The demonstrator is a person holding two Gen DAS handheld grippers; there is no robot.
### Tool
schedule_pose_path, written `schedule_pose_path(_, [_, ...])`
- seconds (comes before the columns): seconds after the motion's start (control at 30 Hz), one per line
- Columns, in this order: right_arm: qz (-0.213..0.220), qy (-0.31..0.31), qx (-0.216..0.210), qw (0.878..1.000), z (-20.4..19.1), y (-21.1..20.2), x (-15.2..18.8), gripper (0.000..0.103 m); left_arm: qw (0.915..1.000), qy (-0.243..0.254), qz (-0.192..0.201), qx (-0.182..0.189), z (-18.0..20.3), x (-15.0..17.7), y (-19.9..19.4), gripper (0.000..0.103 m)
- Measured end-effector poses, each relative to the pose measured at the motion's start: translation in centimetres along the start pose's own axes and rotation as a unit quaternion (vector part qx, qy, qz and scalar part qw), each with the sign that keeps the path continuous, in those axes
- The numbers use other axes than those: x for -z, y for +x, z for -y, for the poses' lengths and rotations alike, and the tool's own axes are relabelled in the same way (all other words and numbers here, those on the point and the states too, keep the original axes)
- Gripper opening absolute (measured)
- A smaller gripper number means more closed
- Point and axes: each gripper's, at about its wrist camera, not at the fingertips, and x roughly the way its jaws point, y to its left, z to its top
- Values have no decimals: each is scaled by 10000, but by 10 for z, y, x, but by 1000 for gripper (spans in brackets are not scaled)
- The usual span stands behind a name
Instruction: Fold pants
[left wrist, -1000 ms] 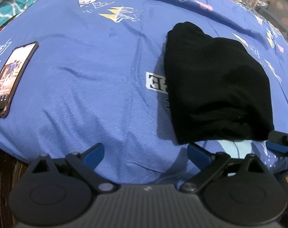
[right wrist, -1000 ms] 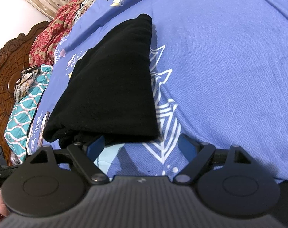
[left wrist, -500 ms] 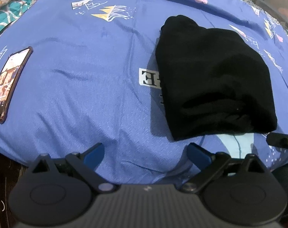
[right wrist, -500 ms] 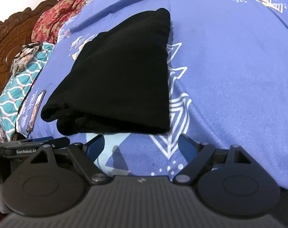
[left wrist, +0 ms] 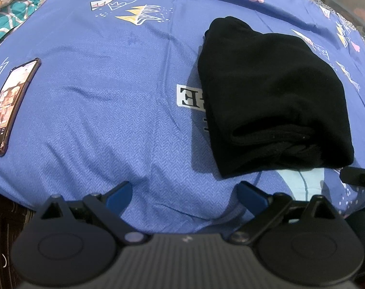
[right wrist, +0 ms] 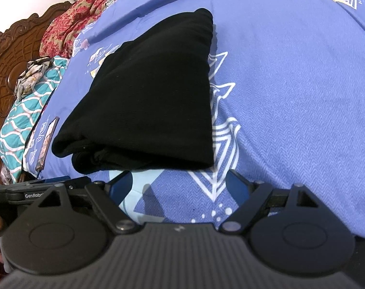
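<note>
A dark-cased smartphone (left wrist: 11, 103) lies screen-up on the blue patterned bedsheet (left wrist: 110, 110), near teal-and-white wavy fabric (right wrist: 25, 115) and a carved wooden headboard (right wrist: 4, 67).

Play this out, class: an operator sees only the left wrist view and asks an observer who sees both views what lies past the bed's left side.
Operator: What stands behind the teal patterned cloth?
Observer: A carved brown wooden headboard.
Operator: Anything lying against it?
Observer: A red floral fabric, bunched above the teal patterned cloth.
Operator: Is the right gripper holding the folded black pants?
Observer: No. The right gripper is open, just short of the folded black pants.
</note>
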Motion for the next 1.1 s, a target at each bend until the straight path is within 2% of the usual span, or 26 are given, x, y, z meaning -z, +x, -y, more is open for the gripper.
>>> schedule_pose_path(1.1, [-8, 16, -27, 10000, 2, 0, 0, 86, 10000, -13, 2, -10, 2, 1, 0, 98])
